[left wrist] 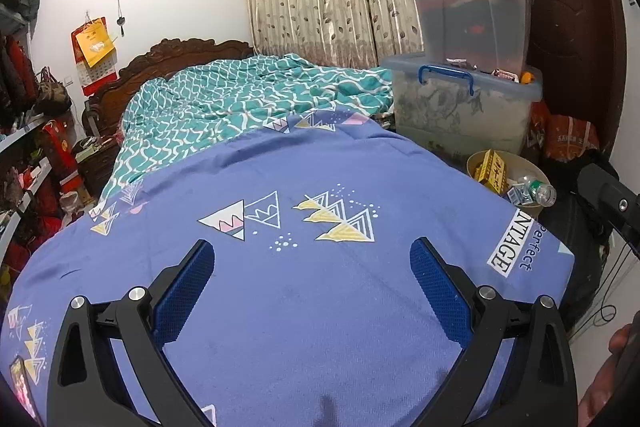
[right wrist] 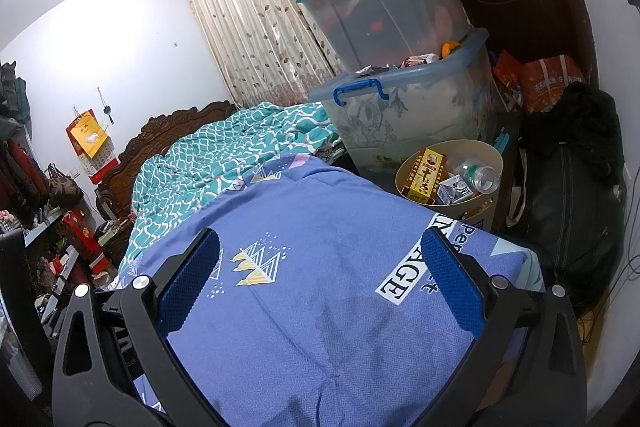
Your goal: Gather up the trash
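Observation:
A beige trash bin (right wrist: 494,157) stands on the floor off the bed's right side, also in the left wrist view (left wrist: 478,157). In it are a yellow carton (right wrist: 424,177), a clear plastic bottle (right wrist: 480,177) and a small white box (right wrist: 452,191). My left gripper (left wrist: 312,287) is open and empty above the blue bedsheet (left wrist: 320,307). My right gripper (right wrist: 320,279) is open and empty above the same sheet (right wrist: 320,327), short of the bin.
Stacked clear storage boxes (right wrist: 400,99) rise behind the bin. A teal quilt (left wrist: 240,99) lies at the head of the bed. A black bag (right wrist: 572,211) sits at the right. Cluttered shelves (left wrist: 24,147) line the left wall.

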Tool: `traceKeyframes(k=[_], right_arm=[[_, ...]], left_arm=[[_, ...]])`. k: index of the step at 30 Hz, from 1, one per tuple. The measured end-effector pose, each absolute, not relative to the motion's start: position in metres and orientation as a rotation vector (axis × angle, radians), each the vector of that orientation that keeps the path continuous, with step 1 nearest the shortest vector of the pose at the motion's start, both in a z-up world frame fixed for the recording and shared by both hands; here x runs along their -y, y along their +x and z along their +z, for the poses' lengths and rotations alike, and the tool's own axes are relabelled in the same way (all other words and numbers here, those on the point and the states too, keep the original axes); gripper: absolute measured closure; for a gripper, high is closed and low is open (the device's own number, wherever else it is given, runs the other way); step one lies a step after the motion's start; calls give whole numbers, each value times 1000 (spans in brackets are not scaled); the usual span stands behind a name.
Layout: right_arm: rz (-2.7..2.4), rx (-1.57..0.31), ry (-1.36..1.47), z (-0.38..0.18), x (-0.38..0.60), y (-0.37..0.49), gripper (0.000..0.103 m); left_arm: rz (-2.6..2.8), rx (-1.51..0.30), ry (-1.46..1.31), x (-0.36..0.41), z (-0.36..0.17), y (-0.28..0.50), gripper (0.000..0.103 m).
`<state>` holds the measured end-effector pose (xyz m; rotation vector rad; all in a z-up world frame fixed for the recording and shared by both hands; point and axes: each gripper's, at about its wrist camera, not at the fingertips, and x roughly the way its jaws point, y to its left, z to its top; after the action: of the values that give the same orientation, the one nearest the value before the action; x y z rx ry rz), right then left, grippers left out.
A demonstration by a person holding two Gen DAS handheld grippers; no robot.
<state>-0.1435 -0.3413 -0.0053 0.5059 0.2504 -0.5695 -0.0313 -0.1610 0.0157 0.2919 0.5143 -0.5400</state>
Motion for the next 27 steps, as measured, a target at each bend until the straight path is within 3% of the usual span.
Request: traceKeyframes(k=[27], right_arm=[[-569, -250, 507, -5, 341, -143, 3]], left_arm=[[-536, -532, 290, 157, 10, -30, 9]])
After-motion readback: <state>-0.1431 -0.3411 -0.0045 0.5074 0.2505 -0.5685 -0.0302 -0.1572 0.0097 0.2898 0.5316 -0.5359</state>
